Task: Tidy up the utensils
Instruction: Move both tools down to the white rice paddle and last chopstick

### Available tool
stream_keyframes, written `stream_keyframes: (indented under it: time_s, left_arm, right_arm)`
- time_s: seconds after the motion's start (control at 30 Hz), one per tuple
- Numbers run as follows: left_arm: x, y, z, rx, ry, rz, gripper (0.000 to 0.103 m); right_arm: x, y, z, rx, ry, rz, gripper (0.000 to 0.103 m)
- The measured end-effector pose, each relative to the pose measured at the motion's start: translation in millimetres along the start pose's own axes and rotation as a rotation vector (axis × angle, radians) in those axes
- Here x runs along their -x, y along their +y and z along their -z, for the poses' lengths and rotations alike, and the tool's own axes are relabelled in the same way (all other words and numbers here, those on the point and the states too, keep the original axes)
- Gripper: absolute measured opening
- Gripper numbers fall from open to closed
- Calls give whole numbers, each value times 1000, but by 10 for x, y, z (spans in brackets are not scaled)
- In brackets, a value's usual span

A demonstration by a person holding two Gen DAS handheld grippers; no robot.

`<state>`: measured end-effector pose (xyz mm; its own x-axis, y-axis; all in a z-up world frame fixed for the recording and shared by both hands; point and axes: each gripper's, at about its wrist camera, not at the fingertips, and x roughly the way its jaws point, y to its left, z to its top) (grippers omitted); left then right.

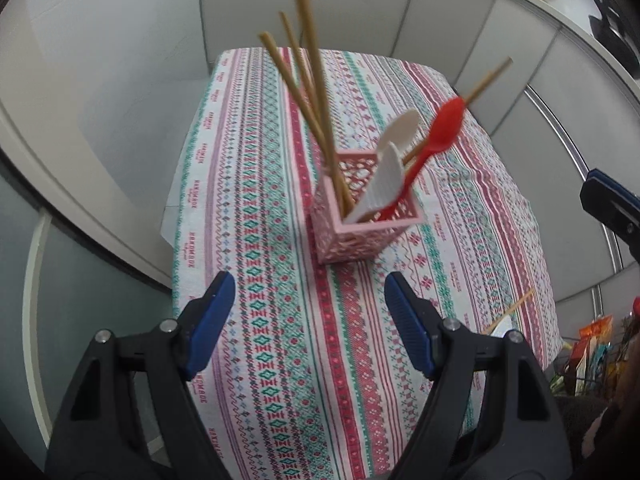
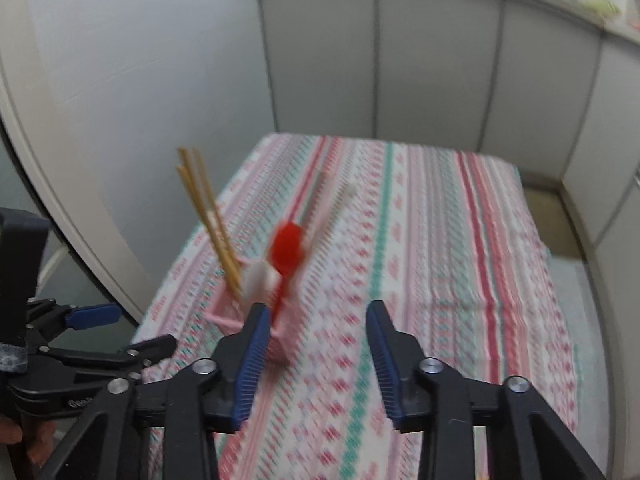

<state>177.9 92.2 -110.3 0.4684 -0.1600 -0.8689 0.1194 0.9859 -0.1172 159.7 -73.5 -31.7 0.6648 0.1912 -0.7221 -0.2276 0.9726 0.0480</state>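
the left gripper (image 1: pixel 310 320) hovers nearest, jaws wide apart with nothing between them, just short of the pink holder (image 1: pixel 362 216). the right gripper (image 2: pixel 316 344) is parted too and empty, the holder just beyond its left finger. the holder stands on the striped tablecloth (image 1: pixel 260 240), holding wooden chopsticks (image 1: pixel 308 92), a white spoon (image 1: pixel 386 172) and a red spoon (image 1: pixel 436 136). one loose chopstick (image 1: pixel 510 310) lies on the cloth, near and right of the holder.
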Motion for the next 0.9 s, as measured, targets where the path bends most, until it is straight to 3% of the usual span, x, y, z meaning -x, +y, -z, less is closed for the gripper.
stream_keyframes:
  time_s: [0.2,0.43,0.63,0.77,0.9]
  left_arm:
    - [-130,-248,144,-45,60,36,78]
    - [-270,-633,248,-140,115,50,78]
    - [-475,-1113,386,-288,166,61,78]
    - [-625,-1466,504,-400,196,160,78]
    - [-726,-1831,646,-557,193,187,78]
  right_arm:
    - [15,-482,255,-89,96,13,62]
    - [-61,-969,573,-190,225,22,73]
    - [-205,-1396,940,-266,354,58,76]
    - [-297,-1671,1184,-314,446,84,76]
    - [-314,-1865,1332,-317,495,124,76]
